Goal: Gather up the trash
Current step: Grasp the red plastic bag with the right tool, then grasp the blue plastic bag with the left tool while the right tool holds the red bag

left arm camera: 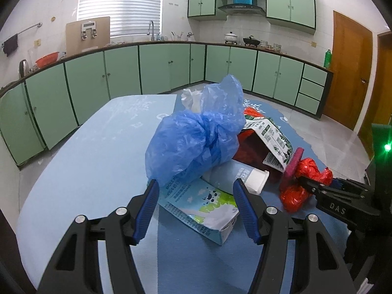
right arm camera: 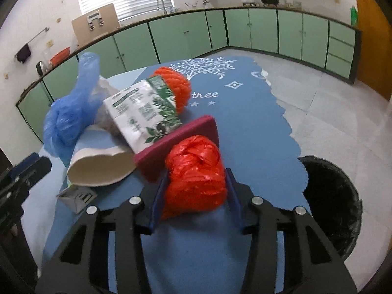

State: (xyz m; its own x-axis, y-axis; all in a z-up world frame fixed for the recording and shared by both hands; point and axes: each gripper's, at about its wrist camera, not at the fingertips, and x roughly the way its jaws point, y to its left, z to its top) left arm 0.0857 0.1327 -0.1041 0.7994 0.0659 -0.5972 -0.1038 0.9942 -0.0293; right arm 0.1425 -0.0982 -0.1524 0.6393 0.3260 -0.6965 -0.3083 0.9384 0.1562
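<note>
Only right view shows bin (right arm camera: 330, 203).

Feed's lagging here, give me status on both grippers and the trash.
Right gripper clamped on red bag. Left gripper open over milk carton. Bin beside table, path clear.

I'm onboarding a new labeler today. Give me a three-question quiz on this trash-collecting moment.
1. True or false: the right gripper is closed on the red plastic bag.
2. What lies between the left gripper's open fingers: A) milk carton B) blue plastic bag C) paper cup?
3. Fill in: the black-lined trash bin stands on the ____ beside the table.

Key: 1 true; 2 A; 3 floor.
</note>
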